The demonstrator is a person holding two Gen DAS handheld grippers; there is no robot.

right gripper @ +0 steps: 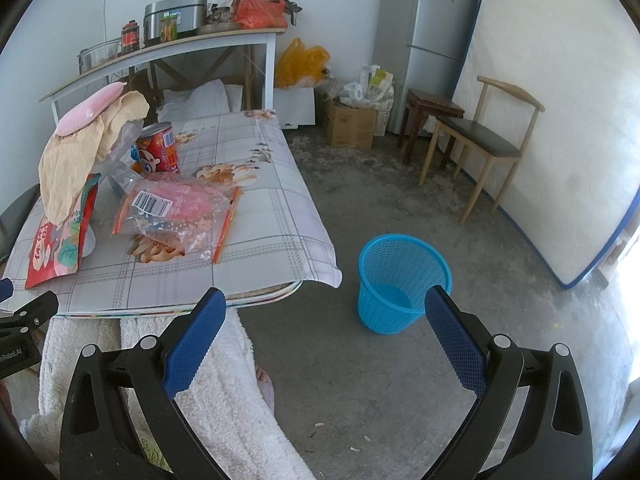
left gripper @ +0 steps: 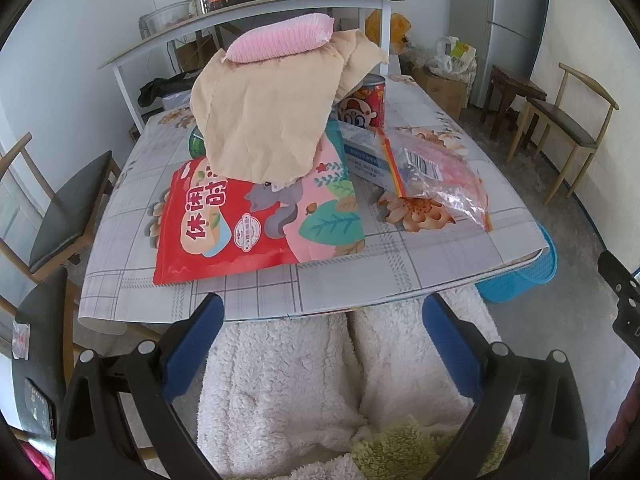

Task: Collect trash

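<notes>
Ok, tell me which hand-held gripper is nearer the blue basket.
Right. The right hand-held gripper hovers open beside the blue basket; the left hand-held gripper faces the table, basket off to its side.

Sitting on the table [left gripper: 248, 292]: one snack bag [left gripper: 240, 220], one can [left gripper: 366, 106], one zip bag [left gripper: 436, 176], one box [left gripper: 368, 156], one cloth [left gripper: 272, 120]; standing nearby: one basket [right gripper: 404, 280].

Large white Chinese characters, 休闲萌, run across the red snack bag [left gripper: 224, 220] lying at the near left of the table; its round seal below them is too small to read. A white barcode label sits on the clear zip bag [right gripper: 176, 212] to the right (its digits are blurred). The red can [left gripper: 366, 106] farther back shows a cartoon face but no legible lettering. Blue print on the white box [left gripper: 366, 156] beside it cannot be made out.
</notes>
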